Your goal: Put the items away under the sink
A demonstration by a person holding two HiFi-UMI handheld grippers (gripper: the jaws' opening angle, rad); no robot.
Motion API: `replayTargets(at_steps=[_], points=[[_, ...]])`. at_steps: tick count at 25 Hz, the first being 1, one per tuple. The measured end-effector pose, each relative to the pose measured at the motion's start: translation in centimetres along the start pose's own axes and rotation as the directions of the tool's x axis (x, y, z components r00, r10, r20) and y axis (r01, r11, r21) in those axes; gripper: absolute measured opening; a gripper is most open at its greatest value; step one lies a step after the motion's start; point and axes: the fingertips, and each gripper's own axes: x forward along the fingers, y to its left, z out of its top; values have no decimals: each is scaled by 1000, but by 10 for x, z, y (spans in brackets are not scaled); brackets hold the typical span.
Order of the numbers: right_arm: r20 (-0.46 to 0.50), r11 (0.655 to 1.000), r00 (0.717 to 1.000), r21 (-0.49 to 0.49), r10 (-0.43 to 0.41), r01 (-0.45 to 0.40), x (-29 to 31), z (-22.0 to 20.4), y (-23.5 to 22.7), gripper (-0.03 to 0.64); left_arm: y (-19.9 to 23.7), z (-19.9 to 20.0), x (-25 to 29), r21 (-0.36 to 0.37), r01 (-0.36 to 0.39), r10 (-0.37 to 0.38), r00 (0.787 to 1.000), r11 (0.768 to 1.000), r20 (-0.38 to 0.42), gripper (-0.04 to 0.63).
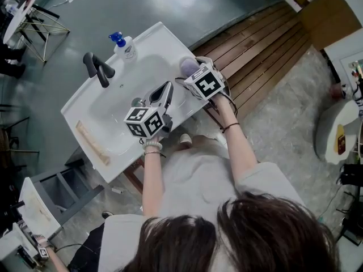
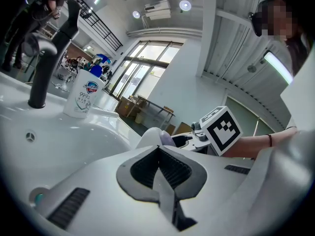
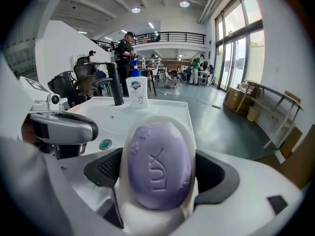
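Your hair fills the bottom of the head view, and beyond it both your arms stretch over the white sink (image 1: pixel 148 37). Your right gripper (image 3: pixel 160 173) is clamped on a white soap dish (image 3: pixel 147 221), one jaw on each side, with the purple soap (image 3: pixel 157 151) lying in it, held up at the sink's right end beside the wooden decking (image 1: pixel 255 55). Your left gripper (image 2: pixel 158 154) has its jaws pressed together with nothing between them. It hovers over the basin close to the drain (image 1: pixel 136 102), just beside your right one. Along the far rim stand the black faucet (image 1: pixel 97 68) and a pump bottle (image 1: pixel 123 45) with a blue top, both well apart from your grippers. A tan strip (image 1: pixel 92 143) lies on the sink's left side; you can't tell what it is.
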Motion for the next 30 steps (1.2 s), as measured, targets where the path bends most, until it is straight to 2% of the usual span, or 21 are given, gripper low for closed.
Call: replayTargets(at_steps=[12, 18, 30], points=[[0, 1000, 1000, 15, -12, 12, -2, -1, -2, 423, -2, -4, -2, 2, -4, 4, 1000, 1000, -10, -3], [35, 999, 999, 30, -22, 20, -5, 2, -3, 425, -5, -6, -3, 8, -1, 1, 1000, 1000, -20, -3], [58, 998, 998, 54, 17, -21, -24, 11, 4, 425, -12, -8, -16, 15, -5, 5, 1000, 1000, -12, -3]])
